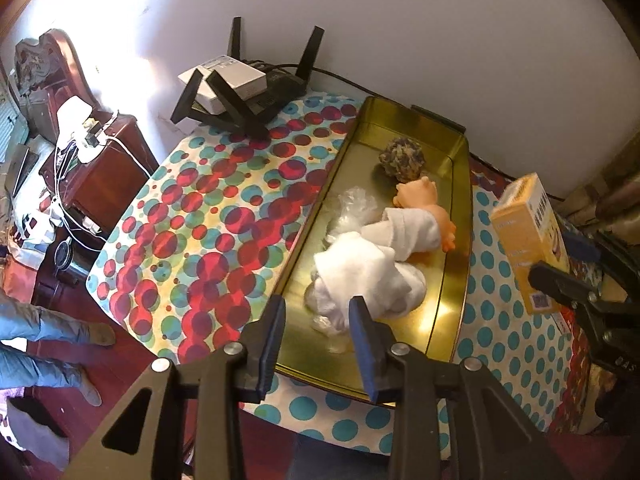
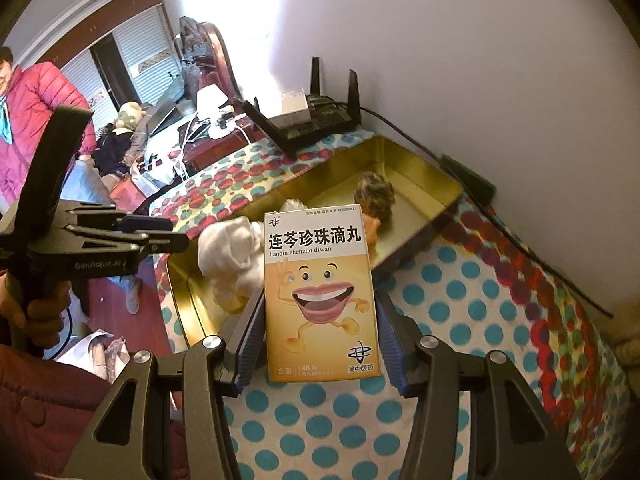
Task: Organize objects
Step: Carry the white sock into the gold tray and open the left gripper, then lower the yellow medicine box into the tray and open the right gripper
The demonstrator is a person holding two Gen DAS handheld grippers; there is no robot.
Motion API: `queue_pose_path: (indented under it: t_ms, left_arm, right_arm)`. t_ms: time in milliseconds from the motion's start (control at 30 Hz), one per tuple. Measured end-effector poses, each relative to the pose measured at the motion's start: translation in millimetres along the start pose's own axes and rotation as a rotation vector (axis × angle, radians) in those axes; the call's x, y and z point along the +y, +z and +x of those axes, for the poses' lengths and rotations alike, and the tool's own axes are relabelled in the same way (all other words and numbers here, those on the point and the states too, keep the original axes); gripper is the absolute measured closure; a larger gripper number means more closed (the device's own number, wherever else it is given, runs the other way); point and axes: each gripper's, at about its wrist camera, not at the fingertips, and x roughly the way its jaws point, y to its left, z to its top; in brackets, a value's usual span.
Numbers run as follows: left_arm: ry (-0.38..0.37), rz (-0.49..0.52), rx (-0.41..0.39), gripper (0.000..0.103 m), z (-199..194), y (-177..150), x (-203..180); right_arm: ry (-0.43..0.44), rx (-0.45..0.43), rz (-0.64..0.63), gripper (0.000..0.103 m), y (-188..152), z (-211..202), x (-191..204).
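Right gripper (image 2: 320,340) is clamped on the yellow medicine box (image 2: 321,294) — blue pads pressing both long edges, box upright, printed face toward the wrist camera, long axis running along the fingers. Box is lifted off the dotted tablecloth (image 2: 320,420), held at the near right side of the gold tin tray (image 2: 420,176).

Left gripper (image 1: 316,332) has its fingers apart with nothing between them, hovering over the near end of the same tray. From the left camera it points straight down the tray's length.

Already in the tray: a doll (image 1: 420,204) with dark curly hair lying lengthwise, head toward the far end by the wall, wrapped in white cloth (image 1: 368,264), with crinkled clear plastic (image 1: 352,208) next to it on the left.

Key relation: the tray is ahead and to the left of the held box, long axis running away toward the wall. Right hand is nearer and already has the box, so my guess is the drop falls to it. Free floor looks like the strip along the tray's right wall beside the doll — box long axis likely needs to line up with the tray's. Risk: landing it on the cloth bundle.

Beyond the tray, a router (image 1: 256,96) with a white box (image 1: 222,76) on top sits against the wall.
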Motion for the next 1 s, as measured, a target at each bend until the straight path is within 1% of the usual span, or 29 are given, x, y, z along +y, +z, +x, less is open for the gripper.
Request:
queue_pose_path:
  t_ms: [200,333,400,533,633,833,967,1000]
  left_arm:
    - [0.014,-0.028,-0.026,0.069,-9.5,1.1,12.9]
    - [0.021,-0.056,-0.039,0.068,-13.7,1.9,21.1]
    - [0.020,-0.067,-0.043,0.068,-15.5,1.4,24.3]
    - [0.029,-0.091,-0.042,0.068,-15.9,-1.6,30.1]
    - [0.034,-0.105,-0.038,0.067,-15.7,-4.2,35.5]
    - [0.036,-0.126,-0.038,0.067,-14.9,-4.4,42.4]
    - [0.029,-0.109,-0.033,0.067,-11.7,0.7,38.2]
    - [0.027,-0.103,-0.032,0.067,-11.1,1.8,36.5]
  right_arm:
    - [0.000,-0.019,-0.014,0.053,27.3,19.9,0.4]
    - [-0.031,-0.002,0.016,0.053,49.4,42.3,-4.3]
    - [-0.061,0.013,0.004,0.053,62.2,55.5,-2.3]
    - [-0.064,0.043,0.047,0.053,78.8,80.8,-6.8]
    - [-0.054,0.074,0.069,0.053,84.2,97.7,-8.3]
    - [-0.079,0.116,0.076,0.054,84.6,120.5,-8.2]
    - [-0.070,0.124,0.131,0.053,84.2,125.6,-13.9]
    - [-0.068,0.113,0.142,0.053,83.2,122.6,-14.9]
